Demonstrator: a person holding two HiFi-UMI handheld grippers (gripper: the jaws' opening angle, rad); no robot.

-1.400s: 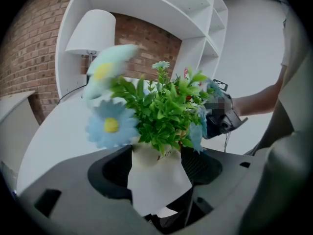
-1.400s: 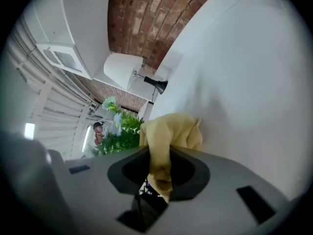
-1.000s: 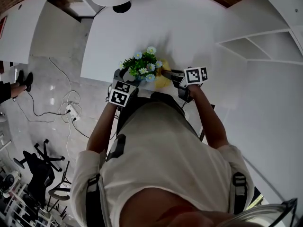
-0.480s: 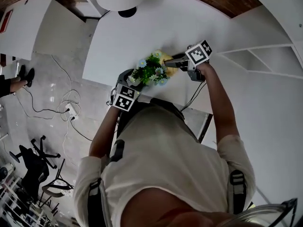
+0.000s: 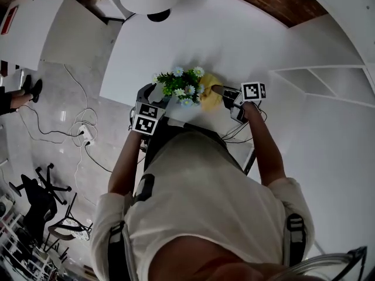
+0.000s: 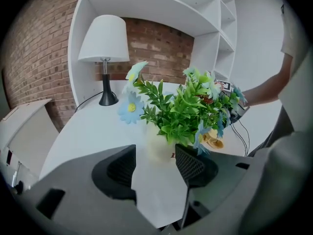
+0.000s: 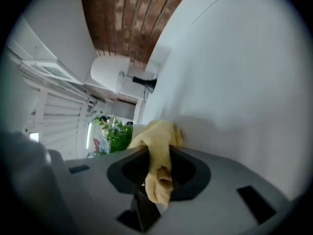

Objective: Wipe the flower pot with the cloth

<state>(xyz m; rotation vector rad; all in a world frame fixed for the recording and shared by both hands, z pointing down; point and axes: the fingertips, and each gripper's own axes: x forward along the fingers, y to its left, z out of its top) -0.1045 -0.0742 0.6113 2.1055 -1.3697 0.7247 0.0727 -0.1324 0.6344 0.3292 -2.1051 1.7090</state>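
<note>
The cloth (image 7: 157, 146) is yellow. The pot (image 6: 157, 148) is cream, its leaves (image 6: 188, 114) green, its flowers (image 6: 129, 107) pale blue. At its ten o'clock, the lamp (image 6: 103, 38) is white-shaded, black-footed.

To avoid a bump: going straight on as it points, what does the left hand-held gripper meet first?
Probably the flower pot, right ahead of the left hand-held gripper; its jaws have just been closing but stand apart, not gripping it.

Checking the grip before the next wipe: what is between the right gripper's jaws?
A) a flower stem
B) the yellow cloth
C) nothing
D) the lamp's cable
B: in the right gripper view, the yellow cloth is pinched between the jaws of the right gripper and bunches out in front of them.
</note>
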